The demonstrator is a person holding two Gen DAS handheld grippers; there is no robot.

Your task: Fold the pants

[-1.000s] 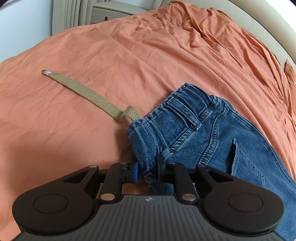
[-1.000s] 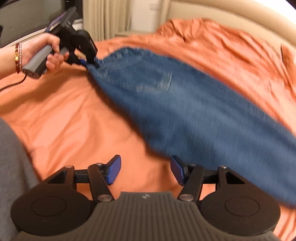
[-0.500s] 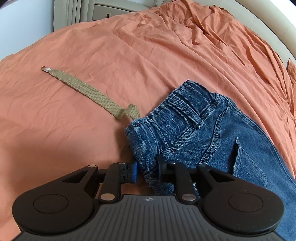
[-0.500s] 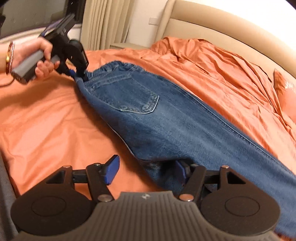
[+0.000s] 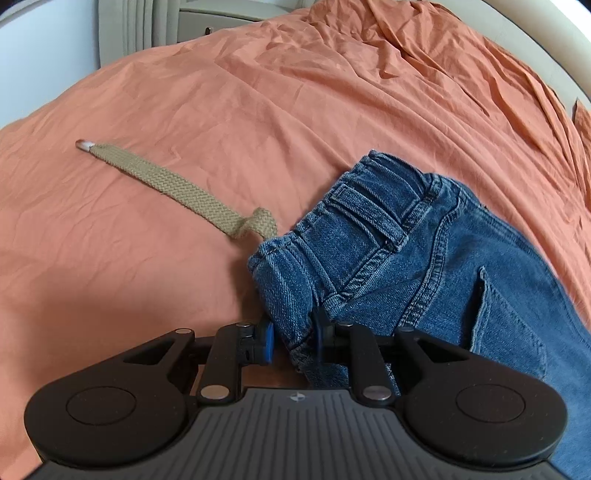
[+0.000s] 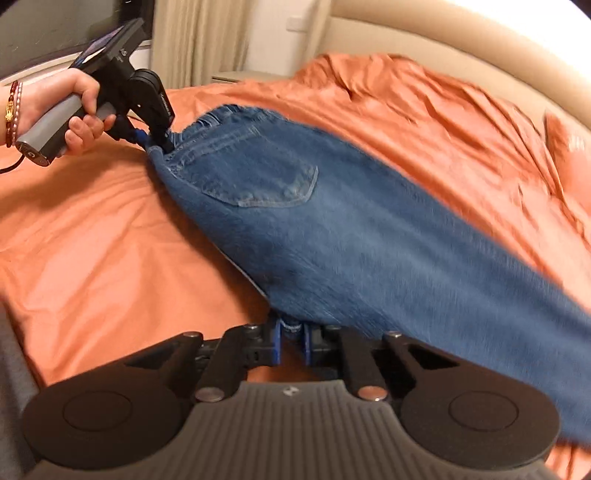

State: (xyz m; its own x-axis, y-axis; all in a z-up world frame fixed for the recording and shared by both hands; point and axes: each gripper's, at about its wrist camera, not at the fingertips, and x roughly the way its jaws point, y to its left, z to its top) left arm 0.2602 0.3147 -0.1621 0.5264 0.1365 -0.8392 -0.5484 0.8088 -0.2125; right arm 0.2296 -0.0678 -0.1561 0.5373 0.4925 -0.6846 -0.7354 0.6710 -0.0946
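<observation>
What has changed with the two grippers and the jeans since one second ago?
The right gripper, open beside the jeans before, has just closed its jaws on their near edge. The left gripper stays clamped on the waistband corner, and the woven belt lies unmoved on the orange sheet.

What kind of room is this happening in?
Most likely a bedroom: the jeans lie on a bed with a rumpled orange sheet, a padded headboard curves behind it, and a bedside cabinet stands by curtains.
</observation>
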